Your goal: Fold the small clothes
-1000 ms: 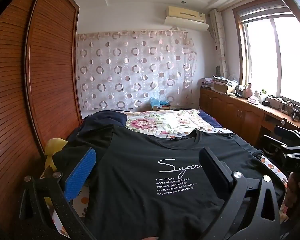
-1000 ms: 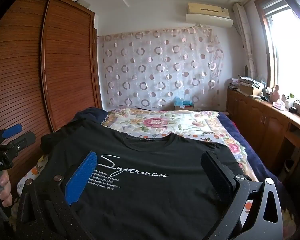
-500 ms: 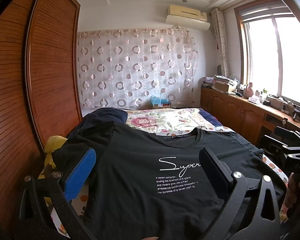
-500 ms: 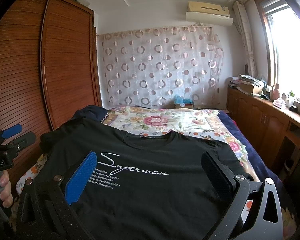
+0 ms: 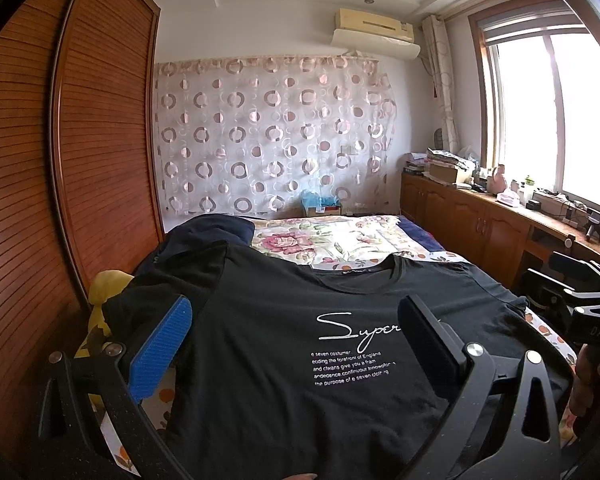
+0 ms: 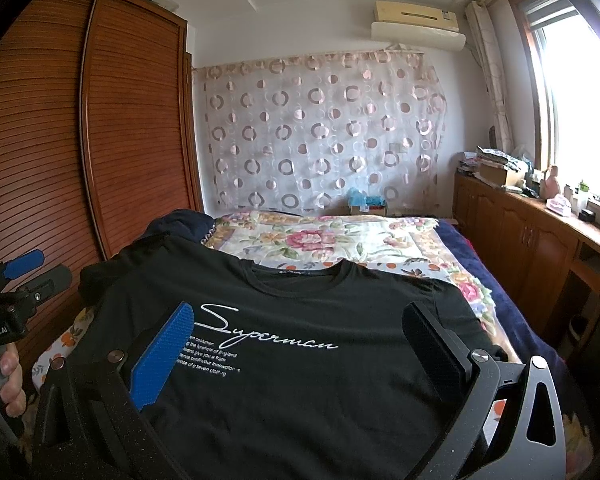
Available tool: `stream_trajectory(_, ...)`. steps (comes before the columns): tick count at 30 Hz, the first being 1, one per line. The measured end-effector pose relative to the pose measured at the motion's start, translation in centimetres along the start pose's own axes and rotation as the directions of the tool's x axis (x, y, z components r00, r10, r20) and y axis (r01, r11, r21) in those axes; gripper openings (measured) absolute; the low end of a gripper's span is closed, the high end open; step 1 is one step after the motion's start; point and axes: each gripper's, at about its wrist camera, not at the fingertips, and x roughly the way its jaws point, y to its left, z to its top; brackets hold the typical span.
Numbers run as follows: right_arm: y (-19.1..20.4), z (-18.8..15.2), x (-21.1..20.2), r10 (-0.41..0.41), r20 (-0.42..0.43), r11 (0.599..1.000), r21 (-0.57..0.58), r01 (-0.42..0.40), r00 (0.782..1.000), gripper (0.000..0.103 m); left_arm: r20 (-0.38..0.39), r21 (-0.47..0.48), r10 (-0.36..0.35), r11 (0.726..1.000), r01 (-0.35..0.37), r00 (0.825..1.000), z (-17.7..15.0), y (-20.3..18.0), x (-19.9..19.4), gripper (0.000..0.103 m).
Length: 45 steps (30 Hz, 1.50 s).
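Blue pad, left claw: the left claw (image 5: pixel 296 332) stands wide apart, a ribbed blue pad at 8 o'clock, a black pad at 4 o'clock, nothing between them but the shirt lying below.
Right claw: the right claw (image 6: pixel 300 340) is likewise spread wide and holds nothing; its blue pad covers the start of the small print.
Hands: at 8 o'clock in the right wrist view a hand (image 6: pixel 4 380) grips the left tool's handle; at 4 o'clock in the left wrist view the other hand (image 5: pixel 592 376) shows partly, on the right tool.
T-shirt: a black t-shirt (image 5: pixel 280 380) lies spread flat, face up, on the near end of the bed, collar toward 12 o'clock, white "Superman" script across the chest.
Sleeve: the sleeve at 9 o'clock drapes toward the bed's edge, beside something yellow (image 5: pixel 108 284).
Bed: the floral bedspread (image 6: pixel 332 240) shows beyond the collar at 12 o'clock; a dark blue cloth (image 5: pixel 216 228) sits at 11 o'clock.
Room: a slatted wooden wardrobe (image 5: pixel 100 140) stands at 9 o'clock, a circle-patterned curtain (image 6: pixel 324 136) at 12, a window (image 5: pixel 572 120) above low cabinets at 3.
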Motion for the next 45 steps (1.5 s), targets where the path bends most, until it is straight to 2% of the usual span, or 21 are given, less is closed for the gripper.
stream_trajectory(45,-0.05,0.16,-0.04,-0.009,0.009,1.0,-0.007,0.009,1.0,0.103,0.007,-0.001,0.002,1.0,-0.002,1.0,0.45,0.08,-0.11,0.103)
